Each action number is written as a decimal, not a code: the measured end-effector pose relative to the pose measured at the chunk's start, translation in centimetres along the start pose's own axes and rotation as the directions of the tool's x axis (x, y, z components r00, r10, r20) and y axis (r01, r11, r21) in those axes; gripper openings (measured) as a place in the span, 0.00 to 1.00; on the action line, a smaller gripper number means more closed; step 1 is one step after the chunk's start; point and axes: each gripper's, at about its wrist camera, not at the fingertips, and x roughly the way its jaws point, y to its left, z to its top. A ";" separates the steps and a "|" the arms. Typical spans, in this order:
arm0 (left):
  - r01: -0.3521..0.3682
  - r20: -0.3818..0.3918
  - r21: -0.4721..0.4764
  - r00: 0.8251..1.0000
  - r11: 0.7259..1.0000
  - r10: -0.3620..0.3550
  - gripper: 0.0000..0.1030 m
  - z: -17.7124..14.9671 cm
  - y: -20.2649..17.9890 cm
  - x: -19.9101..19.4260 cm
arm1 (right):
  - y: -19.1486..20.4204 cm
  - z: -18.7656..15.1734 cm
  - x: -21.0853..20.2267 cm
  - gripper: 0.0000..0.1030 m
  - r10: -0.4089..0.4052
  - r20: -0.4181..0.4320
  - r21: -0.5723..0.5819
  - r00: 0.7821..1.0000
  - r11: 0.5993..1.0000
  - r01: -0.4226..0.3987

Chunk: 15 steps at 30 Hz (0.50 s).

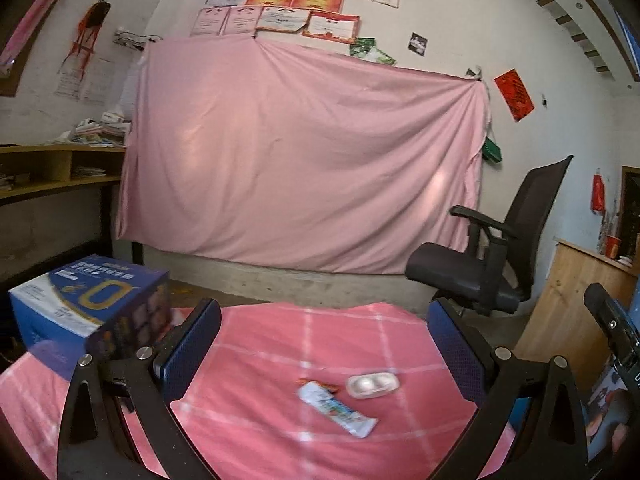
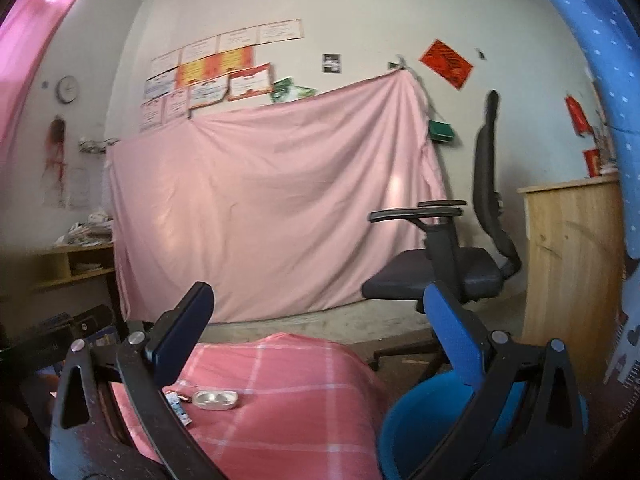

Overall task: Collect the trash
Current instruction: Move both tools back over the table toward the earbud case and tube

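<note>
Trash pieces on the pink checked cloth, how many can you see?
2. A white snack wrapper lies mid-cloth, and a small clear plastic tray sits just beside it, toward the office chair. More may be hidden behind the blue box.

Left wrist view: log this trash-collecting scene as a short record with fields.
surface: pink checked cloth
trash on cloth: white snack wrapper, lying flat
beside wrapper: small clear plastic container, close by on its right; contact unclear
box: blue carton, far left
bin: blue bucket, right of cloth
left tongs: open, empty
right tongs: open, empty
background: black office chair
</note>
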 end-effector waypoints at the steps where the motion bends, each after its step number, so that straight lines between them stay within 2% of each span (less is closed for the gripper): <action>1: -0.011 -0.005 -0.001 1.000 1.000 0.011 0.98 -0.2 0.5 -0.1 | 0.5 -0.1 0.3 1.00 0.011 -0.008 -0.012 1.000 1.000 -0.011; 9: -0.045 -0.096 -0.018 0.994 0.999 0.043 0.98 -2.0 2.9 0.9 | 3.3 -1.6 2.6 1.00 0.066 -0.095 -0.081 0.993 0.994 -0.074; 15: -0.016 -0.209 -0.061 0.978 0.998 0.003 0.97 -2.6 4.0 2.7 | 3.6 -2.7 5.2 1.00 0.085 -0.215 -0.051 0.973 0.994 -0.098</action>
